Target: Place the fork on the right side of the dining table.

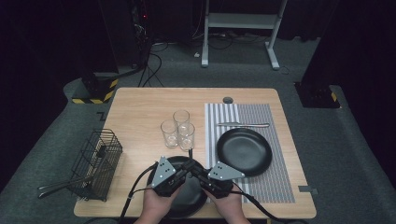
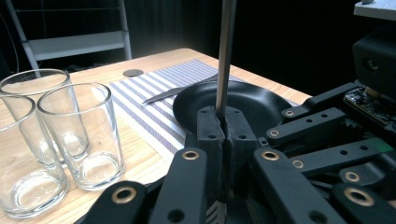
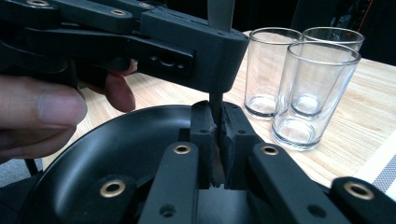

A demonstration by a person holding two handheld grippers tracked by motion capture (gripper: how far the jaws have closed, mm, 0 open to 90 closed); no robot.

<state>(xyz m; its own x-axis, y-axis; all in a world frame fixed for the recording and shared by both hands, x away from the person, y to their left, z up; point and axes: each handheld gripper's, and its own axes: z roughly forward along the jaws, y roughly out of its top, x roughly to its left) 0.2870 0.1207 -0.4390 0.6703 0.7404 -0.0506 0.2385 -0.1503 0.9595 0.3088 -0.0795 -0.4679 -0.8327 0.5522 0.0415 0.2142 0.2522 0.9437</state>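
Note:
Both grippers meet over a black plate (image 1: 187, 198) at the table's front edge. A metal fork (image 2: 226, 51) stands upright between them, handle up, its tines below the jaws in the left gripper view. My left gripper (image 2: 222, 128) is shut on the fork's shaft. My right gripper (image 3: 215, 128) is shut on the same fork (image 3: 219, 11) lower down, just under the left gripper (image 3: 217, 88). In the high view the left gripper (image 1: 188, 166) and right gripper (image 1: 199, 172) cross tip to tip, and the fork's handle (image 1: 190, 152) pokes toward the glasses.
Three empty glasses (image 1: 179, 129) stand close behind the grippers. A striped placemat (image 1: 280, 182) on the right carries a second black plate (image 1: 244, 151) and a knife (image 1: 243, 124). A wire basket (image 1: 95, 163) with utensils hangs at the table's left edge.

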